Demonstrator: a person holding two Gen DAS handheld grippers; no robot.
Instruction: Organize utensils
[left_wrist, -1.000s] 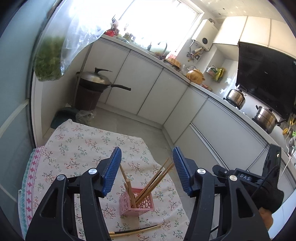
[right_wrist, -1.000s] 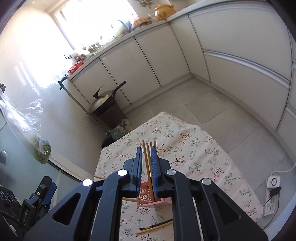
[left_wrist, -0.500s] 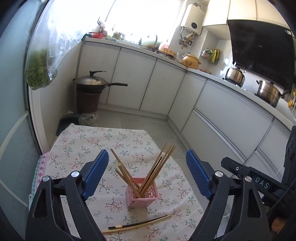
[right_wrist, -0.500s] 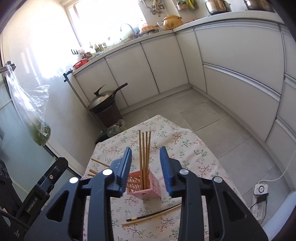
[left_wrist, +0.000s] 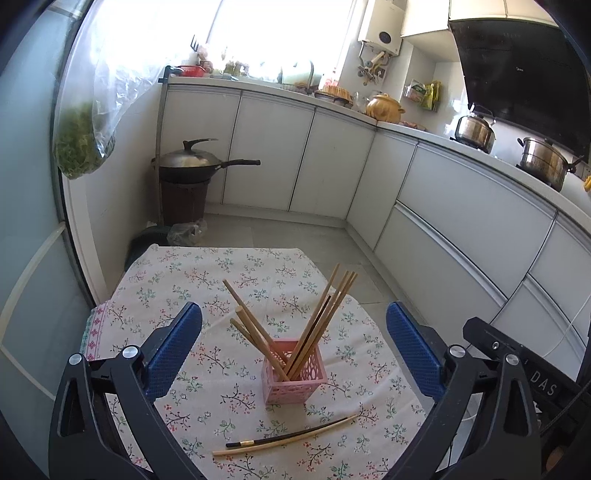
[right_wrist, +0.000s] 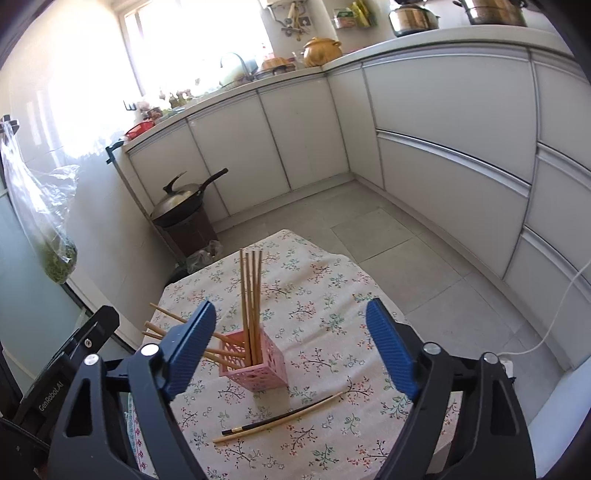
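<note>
A pink lattice holder (left_wrist: 294, 373) stands on the floral tablecloth (left_wrist: 192, 280) with several wooden chopsticks (left_wrist: 325, 317) leaning in it. It also shows in the right wrist view (right_wrist: 255, 365), with upright chopsticks (right_wrist: 251, 295). A pair of chopsticks, one black and one wooden (left_wrist: 291, 435), lies flat on the cloth in front of the holder, also in the right wrist view (right_wrist: 280, 417). My left gripper (left_wrist: 293, 350) is open and empty, above and behind the holder. My right gripper (right_wrist: 291, 347) is open and empty, its jaws wide on either side of the holder.
The small table has edges on all sides, with grey floor tiles (right_wrist: 388, 236) beyond. White cabinets (left_wrist: 332, 166) line the far and right walls. A wok on a brown bin (left_wrist: 184, 177) stands at the far left. A bag of greens (left_wrist: 79, 144) hangs at left.
My right gripper let go of the chopsticks it held into the holder and opened wide. My left gripper opened wider. Both pulled back and up from the holder.
</note>
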